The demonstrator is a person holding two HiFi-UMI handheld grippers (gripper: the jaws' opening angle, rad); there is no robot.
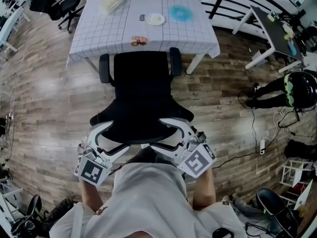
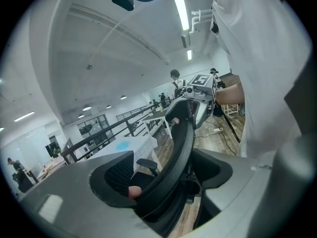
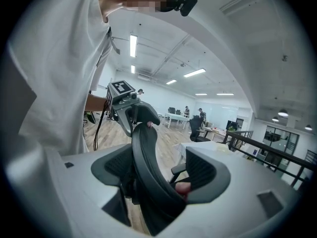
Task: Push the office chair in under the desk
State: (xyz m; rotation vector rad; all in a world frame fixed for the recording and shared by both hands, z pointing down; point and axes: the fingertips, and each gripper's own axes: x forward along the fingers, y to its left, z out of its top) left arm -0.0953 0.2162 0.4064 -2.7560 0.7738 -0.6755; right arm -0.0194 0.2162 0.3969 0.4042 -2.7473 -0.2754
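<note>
- Left gripper (image 1: pixel 110 139) sits at the left end of the chair's backrest (image 1: pixel 142 125). In the left gripper view its jaws (image 2: pixel 163 182) are clamped over the top edge, one pad in front of the black mesh and one behind it.
- Behind that gripper, its marker cube (image 1: pixel 91 170) is nearest the person, whose white shirt (image 1: pixel 148 197) fills the bottom of the head view.
- Between the two grippers is the black office chair (image 1: pixel 141 90). It stands on the wood floor (image 1: pixel 44 98) and faces the desk (image 1: pixel 99 33).
- Its two armrests (image 1: pixel 104 68) reach the hanging edge of the desk's checked cloth. The seat is out on the floor on the near side of the desk.
- Right gripper (image 1: pixel 174 135) holds the right end of the same top edge. In the right gripper view the backrest (image 3: pixel 146 157) runs between its jaws (image 3: pixel 158 175), and both pads are closed against it.
- Each gripper view shows the other gripper on the far end of the backrest (image 2: pixel 181 143).
- On the desk, from left to right, are a pale lump (image 1: pixel 110 4), a small dark object (image 1: pixel 142 18), a white plate (image 1: pixel 155 19) and a blue patch (image 1: pixel 181 13).
- A brownish item (image 1: pixel 139 41) lies at the near edge, just beyond the chair.
- Far right, cables and a power strip (image 1: pixel 262 144) lie on the floor.
</note>
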